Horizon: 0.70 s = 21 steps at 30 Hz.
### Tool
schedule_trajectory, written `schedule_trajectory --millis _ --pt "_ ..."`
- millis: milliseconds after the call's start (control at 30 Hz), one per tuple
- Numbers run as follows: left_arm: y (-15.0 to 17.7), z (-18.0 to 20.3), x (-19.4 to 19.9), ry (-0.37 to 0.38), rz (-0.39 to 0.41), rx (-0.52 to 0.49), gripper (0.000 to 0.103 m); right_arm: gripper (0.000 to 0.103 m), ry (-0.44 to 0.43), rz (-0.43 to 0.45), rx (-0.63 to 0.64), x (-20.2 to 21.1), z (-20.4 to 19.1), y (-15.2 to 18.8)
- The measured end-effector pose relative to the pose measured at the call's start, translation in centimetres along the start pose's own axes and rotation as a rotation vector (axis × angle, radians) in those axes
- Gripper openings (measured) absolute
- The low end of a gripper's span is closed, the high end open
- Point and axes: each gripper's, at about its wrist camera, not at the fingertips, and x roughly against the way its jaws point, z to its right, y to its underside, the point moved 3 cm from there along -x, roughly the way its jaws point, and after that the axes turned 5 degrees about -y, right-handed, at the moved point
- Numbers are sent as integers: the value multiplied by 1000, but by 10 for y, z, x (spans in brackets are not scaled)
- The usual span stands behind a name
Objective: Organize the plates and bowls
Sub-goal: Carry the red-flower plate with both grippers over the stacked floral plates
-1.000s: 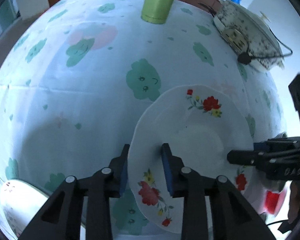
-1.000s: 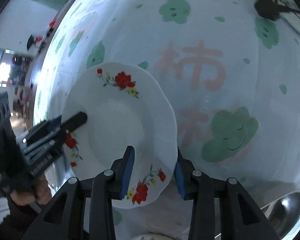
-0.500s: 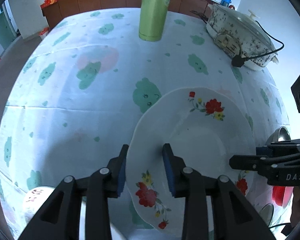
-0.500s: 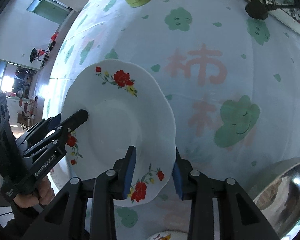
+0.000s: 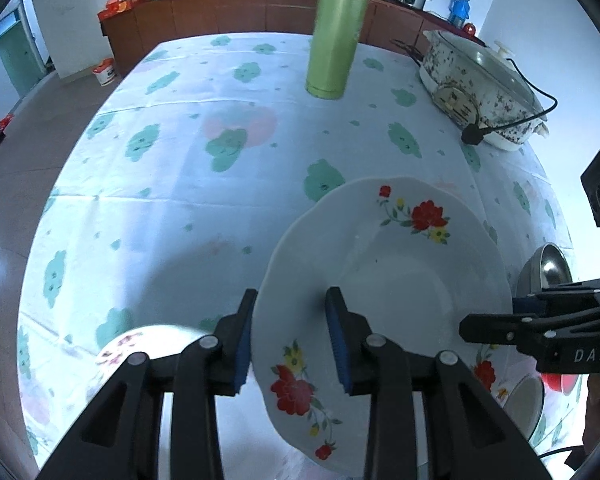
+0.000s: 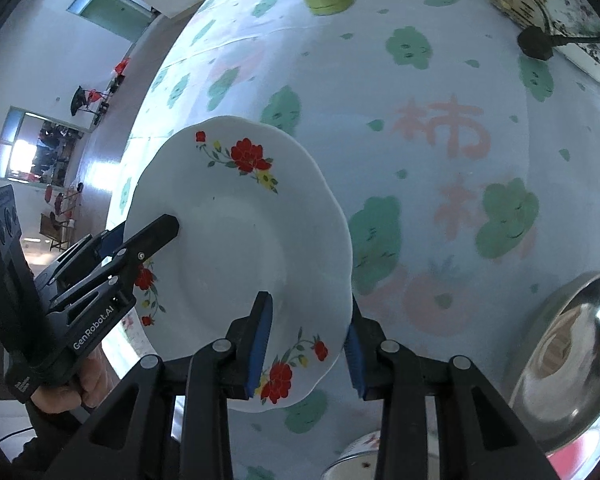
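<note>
Both claws pinch 1 flowered plate [image 5: 384, 280] by opposite edges: the left claw [image 5: 292, 336] at its near-left rim, the right claw [image 6: 306, 338] at the other side, holding it above the tablecloth [image 5: 172, 184]. This looks like the carry step; next needs a level, matched move toward a stack. Also visible: 1 steel bowl [image 6: 572, 364], 1 flowered dish [image 5: 148, 344], 1 green flask [image 5: 334, 40], 1 electric pot [image 5: 484, 88].

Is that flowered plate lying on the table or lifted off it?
Lifted. Both grippers, left and right, clamp opposite rims of the plate, and the tablecloth shows past its edges.
</note>
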Motion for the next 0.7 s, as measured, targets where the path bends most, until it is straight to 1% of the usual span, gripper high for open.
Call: schedule_trajectory --millis 233,467,700 --pt "28 -35 14 -25 -6 45 32 37 -16 -21 27 -17 -38 17" --pt "56 -69 19 -42 -25 77 32 37 -40 -52 32 -48 -71 34" --pt "74 -101 18 -61 -29 102 32 37 -58 -41 30 -70 -98 41"
